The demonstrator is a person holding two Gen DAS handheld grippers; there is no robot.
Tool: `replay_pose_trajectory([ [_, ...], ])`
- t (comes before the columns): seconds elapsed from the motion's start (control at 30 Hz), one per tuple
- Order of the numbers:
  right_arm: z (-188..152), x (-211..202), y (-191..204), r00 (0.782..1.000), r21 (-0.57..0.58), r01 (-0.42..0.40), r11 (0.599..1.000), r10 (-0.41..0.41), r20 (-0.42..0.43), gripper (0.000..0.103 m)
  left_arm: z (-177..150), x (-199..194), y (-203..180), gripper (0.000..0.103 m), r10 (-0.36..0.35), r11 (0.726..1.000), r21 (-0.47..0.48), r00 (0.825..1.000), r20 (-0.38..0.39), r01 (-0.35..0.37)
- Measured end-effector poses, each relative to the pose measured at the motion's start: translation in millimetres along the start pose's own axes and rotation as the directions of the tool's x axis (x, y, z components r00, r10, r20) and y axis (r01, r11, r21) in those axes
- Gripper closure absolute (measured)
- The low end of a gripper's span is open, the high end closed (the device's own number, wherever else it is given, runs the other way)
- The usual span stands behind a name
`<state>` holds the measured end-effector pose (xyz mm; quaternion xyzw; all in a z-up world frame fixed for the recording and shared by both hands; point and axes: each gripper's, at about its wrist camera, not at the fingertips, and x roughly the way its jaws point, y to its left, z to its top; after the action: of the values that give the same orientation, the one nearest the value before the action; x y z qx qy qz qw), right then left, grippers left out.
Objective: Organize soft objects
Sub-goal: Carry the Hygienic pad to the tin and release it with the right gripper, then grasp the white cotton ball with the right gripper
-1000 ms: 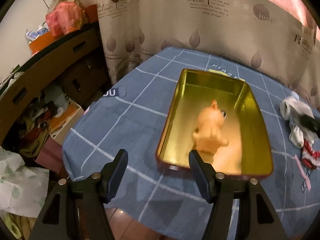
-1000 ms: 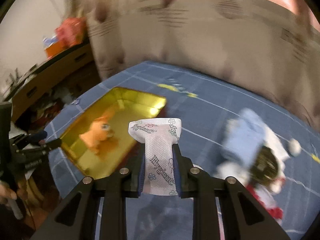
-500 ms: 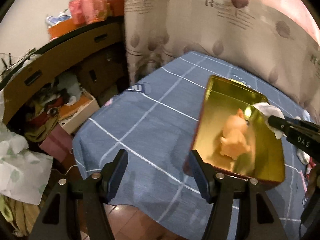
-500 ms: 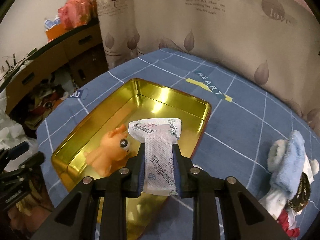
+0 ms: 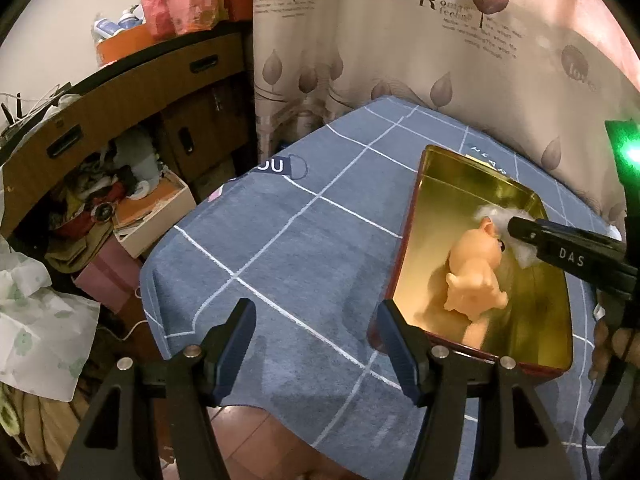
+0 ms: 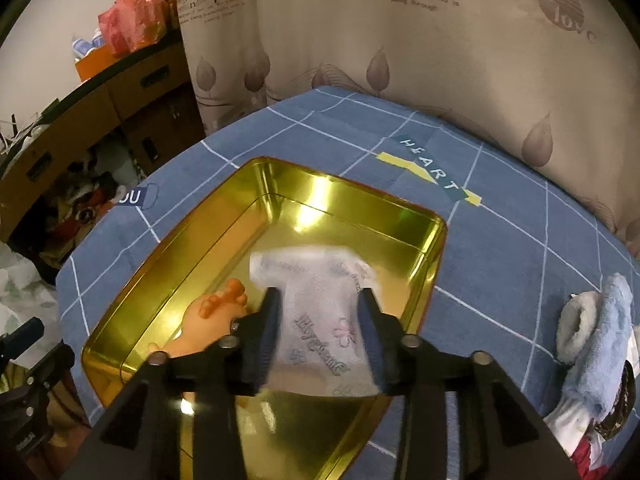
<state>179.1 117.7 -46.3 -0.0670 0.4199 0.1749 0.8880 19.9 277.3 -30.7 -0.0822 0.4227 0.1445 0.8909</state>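
Observation:
A gold tin tray [image 6: 168, 248] lies on the blue checked tablecloth [image 6: 500, 264], with an orange soft toy [image 6: 216, 312] lying inside it. My right gripper [image 6: 319, 298] hangs over the tray and its jaws are opening. A white tissue pack [image 6: 308, 264] sits blurred between them, coming loose above the tray floor. In the left wrist view the same tray [image 5: 416, 216] and toy [image 5: 474, 276] show, with the pack [image 5: 496, 216] at the right gripper's tip. My left gripper [image 5: 315, 308] is open and empty over the cloth, left of the tray's near corner.
A pile of blue, white and red soft things [image 6: 596, 344] lies on the cloth right of the tray. A patterned curtain [image 6: 440, 60] backs the table. A cluttered wooden cabinet [image 5: 120, 128] and boxes [image 5: 152, 216] stand beyond the table's left edge.
The right gripper carried the pack from the table's right side to over the tray, sank a little, and its jaws have spread. The left gripper shifted left, so the tray sits further right.

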Motion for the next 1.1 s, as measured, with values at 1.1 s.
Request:
replay_pose_trajectory([
  [1.1, -97.6, -139.0, -286.5, 0.919, 0.303, 0.353, 0.885, -0.388, 0.063, 0.041, -11.3, -7.5, -31.6, 0.038, -0.016, 0.991, 0.135, 0.999, 0.047, 0.010],
])
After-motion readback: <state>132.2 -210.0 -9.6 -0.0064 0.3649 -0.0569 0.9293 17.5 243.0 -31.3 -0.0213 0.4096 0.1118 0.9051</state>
